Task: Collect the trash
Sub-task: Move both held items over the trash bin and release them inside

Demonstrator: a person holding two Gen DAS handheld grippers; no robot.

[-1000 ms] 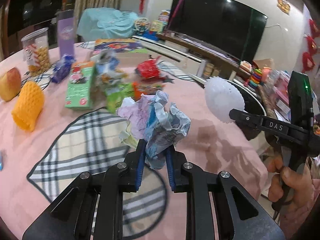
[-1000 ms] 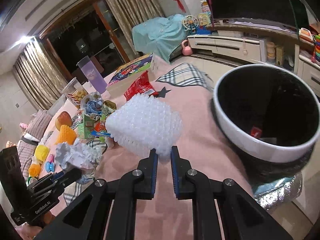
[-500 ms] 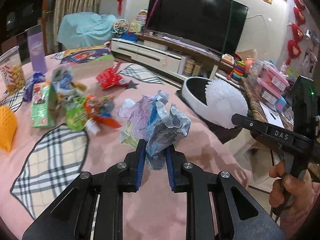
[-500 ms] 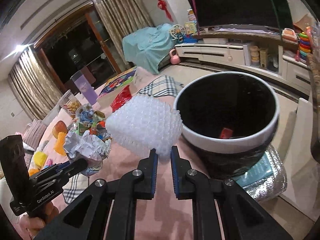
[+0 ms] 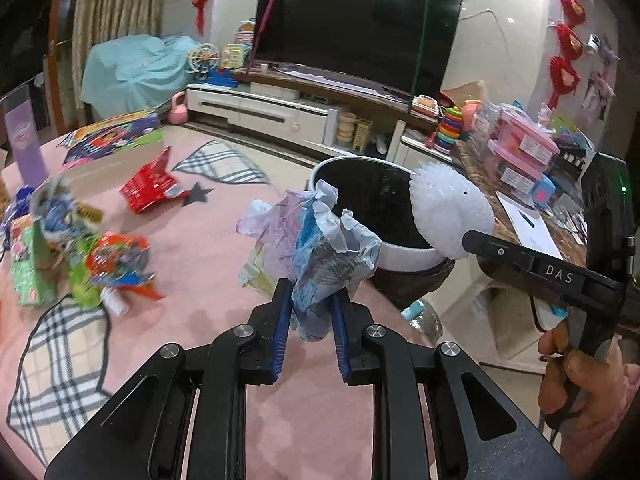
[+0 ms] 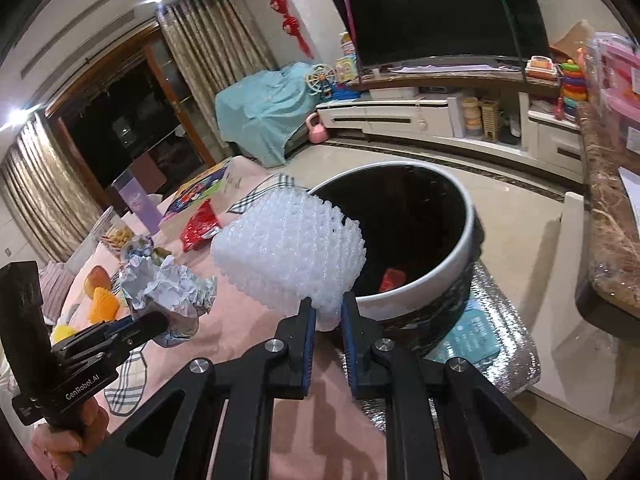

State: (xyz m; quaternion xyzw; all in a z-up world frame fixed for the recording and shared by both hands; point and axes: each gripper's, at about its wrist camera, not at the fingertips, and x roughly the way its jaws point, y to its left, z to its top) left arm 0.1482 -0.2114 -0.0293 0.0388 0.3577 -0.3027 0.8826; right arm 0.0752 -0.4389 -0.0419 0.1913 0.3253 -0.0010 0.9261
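Far wall: large dark television [image 5: 356,28] over low white cabinet [image 5: 256,110]. Left: beige curtains [image 6: 224,48], dark window [image 6: 116,120], teal-draped seat [image 5: 136,68]. Pale tiled floor [image 6: 516,192]. Red wall ornaments [image 5: 568,40].

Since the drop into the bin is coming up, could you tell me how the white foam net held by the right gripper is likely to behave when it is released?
The white foam net looks airy and probably very light, so it may drift off line. It bulges sideways above the right gripper, suggesting soft, springy material that may catch on the pads. The bin has a wide mouth, which should forgive that.
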